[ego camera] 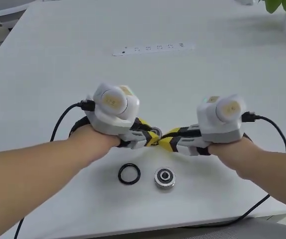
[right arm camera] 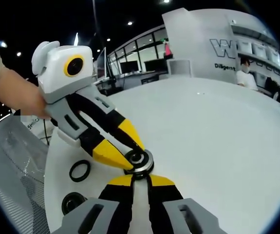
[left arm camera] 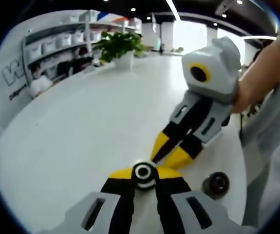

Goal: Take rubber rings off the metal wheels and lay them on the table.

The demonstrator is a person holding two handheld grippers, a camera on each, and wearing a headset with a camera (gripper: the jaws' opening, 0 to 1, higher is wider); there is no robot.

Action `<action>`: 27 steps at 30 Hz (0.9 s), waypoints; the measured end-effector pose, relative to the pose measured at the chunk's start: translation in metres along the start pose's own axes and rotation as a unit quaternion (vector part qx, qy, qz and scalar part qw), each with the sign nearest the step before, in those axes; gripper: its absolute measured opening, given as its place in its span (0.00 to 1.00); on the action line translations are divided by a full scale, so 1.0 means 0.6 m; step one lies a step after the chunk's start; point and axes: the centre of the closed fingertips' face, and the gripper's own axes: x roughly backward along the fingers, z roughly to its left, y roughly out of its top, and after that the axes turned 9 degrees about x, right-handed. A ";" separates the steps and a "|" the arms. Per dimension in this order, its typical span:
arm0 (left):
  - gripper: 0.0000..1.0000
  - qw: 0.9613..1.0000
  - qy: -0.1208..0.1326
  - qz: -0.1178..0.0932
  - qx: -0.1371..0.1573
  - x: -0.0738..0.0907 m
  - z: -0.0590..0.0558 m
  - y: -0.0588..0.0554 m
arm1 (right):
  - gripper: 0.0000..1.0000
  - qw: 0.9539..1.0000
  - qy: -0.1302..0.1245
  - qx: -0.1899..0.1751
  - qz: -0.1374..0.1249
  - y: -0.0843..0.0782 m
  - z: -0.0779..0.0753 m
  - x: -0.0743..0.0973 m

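Head view: 1 rubber ring [ego camera: 129, 174] is laid on table [ego camera: 58, 59], bare wheel [ego camera: 164, 178] at its 3 o'clock. 2nd wheel [right arm camera: 139, 160] is clamped by left gripper [ego camera: 150, 137]. Right gripper [ego camera: 166, 135] is closed at its rim; that ring is judged pending.

Left gripper [ego camera: 154, 134] and right gripper [ego camera: 165, 137]: yellow tips, black jaws, pale grey bodies. Black rubber ring [ego camera: 129, 174], silver metal wheel [ego camera: 164, 178], white table [ego camera: 207, 64].

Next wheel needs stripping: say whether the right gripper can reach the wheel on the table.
Likely yes. The table wheel lies bare close by the right gripper, with the loose ring apart beside it and nothing over it. The gripper is at the held wheel now, though.
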 end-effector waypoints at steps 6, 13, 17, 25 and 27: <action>0.15 1.000 0.011 0.003 -0.012 -0.006 0.010 -0.010 | 0.02 1.000 -0.004 -0.008 0.003 -0.002 -0.003 0.000; 0.14 1.000 0.012 0.006 -0.024 -0.018 0.013 -0.015 | 0.00 1.000 -0.007 -0.015 0.005 -0.004 -0.007 0.000; 0.14 0.999 0.014 0.006 -0.028 -0.021 0.014 -0.014 | 0.00 0.999 -0.008 -0.038 0.001 -0.005 -0.009 0.001; 0.14 0.999 0.016 0.006 -0.029 -0.021 0.019 -0.008 | 0.00 0.988 -0.002 -0.149 -0.031 0.002 -0.004 0.007; 0.14 0.999 0.015 0.006 -0.029 -0.019 0.018 -0.006 | 0.00 0.987 -0.002 -0.159 -0.036 0.002 -0.013 0.010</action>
